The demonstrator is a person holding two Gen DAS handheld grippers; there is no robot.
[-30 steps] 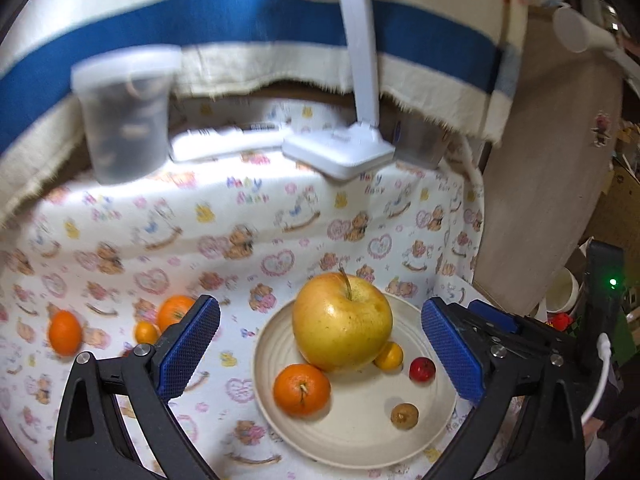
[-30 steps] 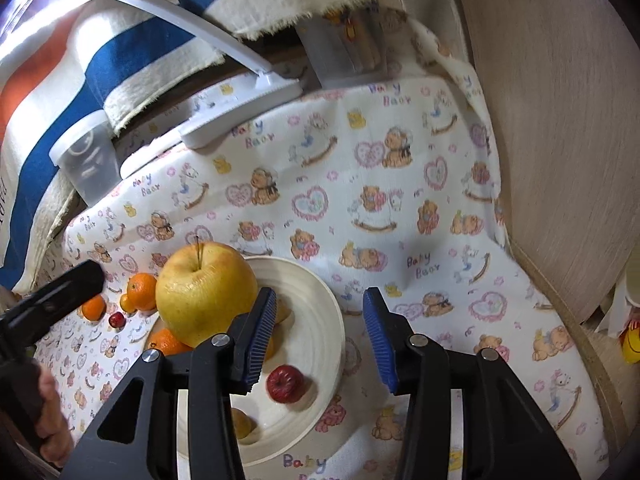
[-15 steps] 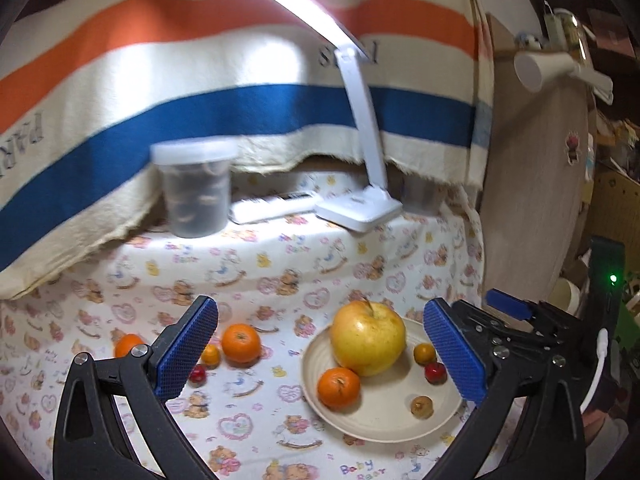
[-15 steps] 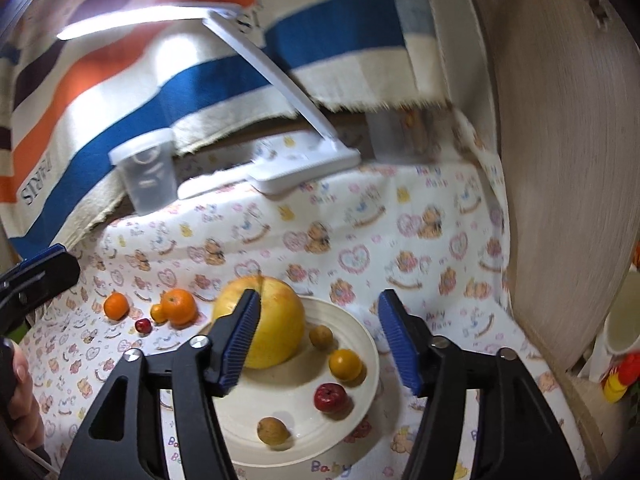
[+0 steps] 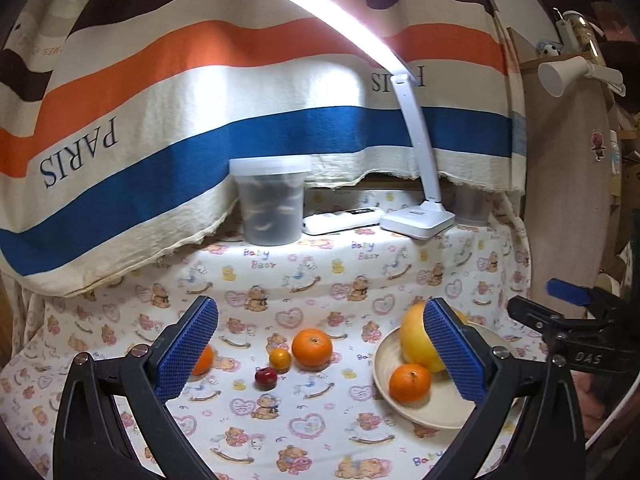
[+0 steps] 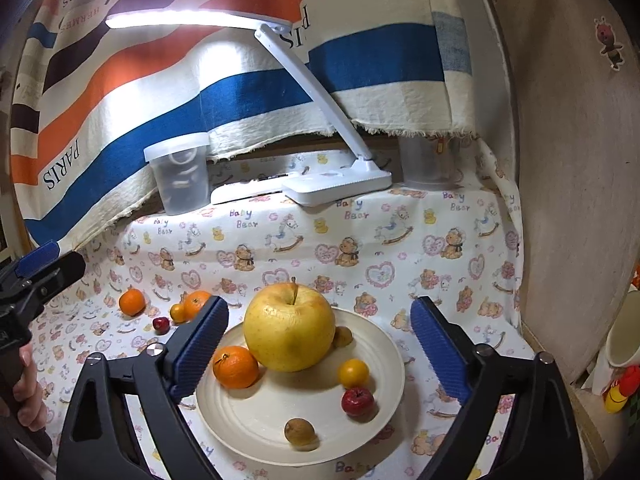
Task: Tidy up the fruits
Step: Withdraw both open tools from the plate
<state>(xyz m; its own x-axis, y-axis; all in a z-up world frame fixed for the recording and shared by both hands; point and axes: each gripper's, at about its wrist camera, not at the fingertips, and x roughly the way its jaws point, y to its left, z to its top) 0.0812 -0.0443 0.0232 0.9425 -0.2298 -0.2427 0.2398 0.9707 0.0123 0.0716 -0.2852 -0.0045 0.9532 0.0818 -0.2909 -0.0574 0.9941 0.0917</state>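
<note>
Above the plate (image 6: 384, 364), right claw (image 6: 320, 354) spread wide, empty.

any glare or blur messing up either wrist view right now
Left wrist: the desk lamp bar blows out to white and washes the striped blanket beneath; fruit stays sharp. Right wrist: same lamp glare up top, yellow apple crisp, fisheye bends the edges.

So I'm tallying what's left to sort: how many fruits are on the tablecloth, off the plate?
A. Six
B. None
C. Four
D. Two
C: beside the plate lie two oranges, a small yellow-orange fruit and a small red fruit, all on the tablecloth.
</note>
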